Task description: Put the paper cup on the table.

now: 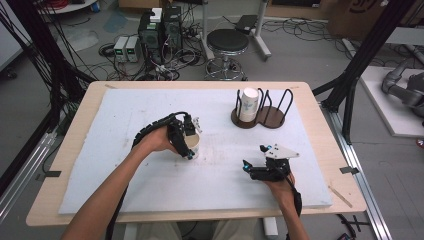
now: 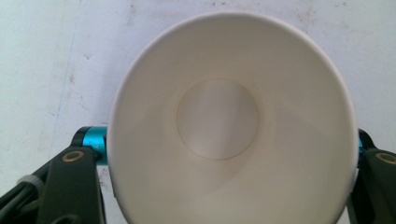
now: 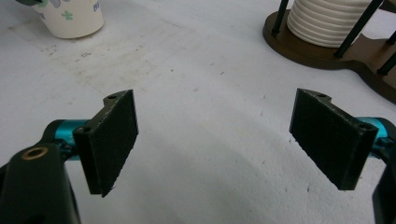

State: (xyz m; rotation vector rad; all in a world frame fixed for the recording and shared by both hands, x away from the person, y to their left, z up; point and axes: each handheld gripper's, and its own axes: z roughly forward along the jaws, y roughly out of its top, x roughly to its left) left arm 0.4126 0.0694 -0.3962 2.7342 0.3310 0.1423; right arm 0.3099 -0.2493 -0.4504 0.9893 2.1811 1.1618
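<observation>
In the high view, a paper cup [image 1: 192, 145] is held upright by the left gripper [image 1: 186, 141], left of and nearer than the wooden cup holder [image 1: 260, 119], which carries a stack of cups [image 1: 248, 104]. The right gripper [image 1: 255, 162] is held low over the tabletop [image 1: 150, 185], nearer than the holder.

In the left gripper view, the empty cup [image 2: 231, 121] is seen clamped at its walls between the jaws. It is judged light, thin and easily crushed, best gripped gently below the stiff rim.

In the right gripper view, the jaws are spread wide, with nothing between them.
</observation>
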